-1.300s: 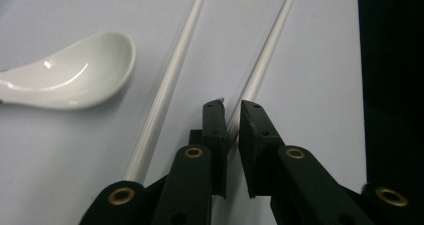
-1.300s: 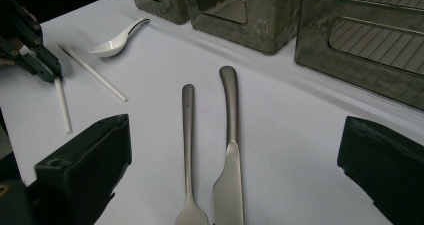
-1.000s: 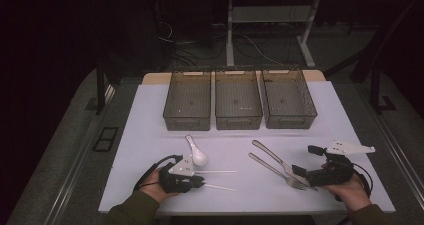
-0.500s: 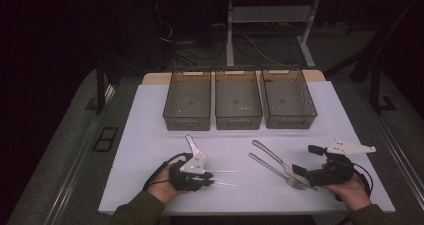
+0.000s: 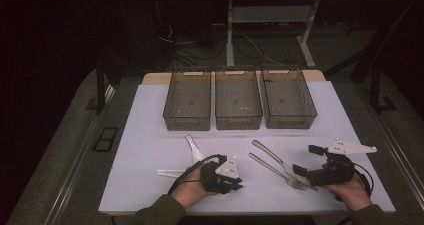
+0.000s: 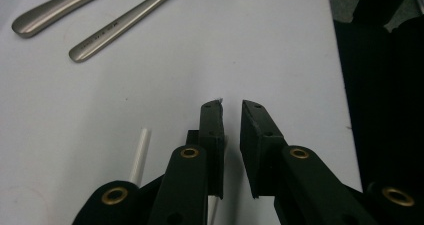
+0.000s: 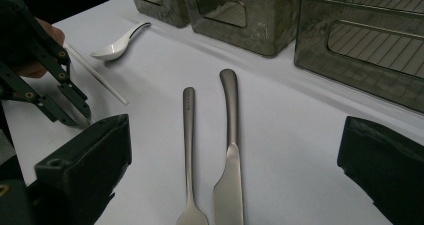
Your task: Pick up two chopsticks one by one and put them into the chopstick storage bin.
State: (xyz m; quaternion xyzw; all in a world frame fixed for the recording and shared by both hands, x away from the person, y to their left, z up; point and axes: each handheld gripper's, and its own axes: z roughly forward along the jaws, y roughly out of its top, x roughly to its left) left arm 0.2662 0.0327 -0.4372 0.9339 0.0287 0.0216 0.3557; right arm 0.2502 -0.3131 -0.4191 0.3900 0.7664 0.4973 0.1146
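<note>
Two white chopsticks (image 5: 169, 173) lie near the table's front. My left gripper (image 5: 238, 184) rests low over their right ends. In the left gripper view its jaws (image 6: 230, 105) stand a narrow gap apart, bare table between them. One chopstick (image 6: 219, 101) runs under the left jaw, the other chopstick (image 6: 140, 152) lies beside it. A white spoon (image 5: 194, 148) lies just beyond. My right gripper (image 5: 305, 159) is wide open at the head ends of a metal fork (image 7: 188, 135) and knife (image 7: 231, 130), which lie between its jaws (image 7: 235, 130).
Three dark see-through bins (image 5: 238, 101) stand in a row at the back of the white table (image 5: 150, 135). The table's right edge (image 6: 345, 110) drops to dark floor. My left gripper (image 7: 82, 114) shows far left in the right gripper view.
My left hand and gripper have slid right along the chopsticks, uncovering their left ends. The right gripper has stayed put.
</note>
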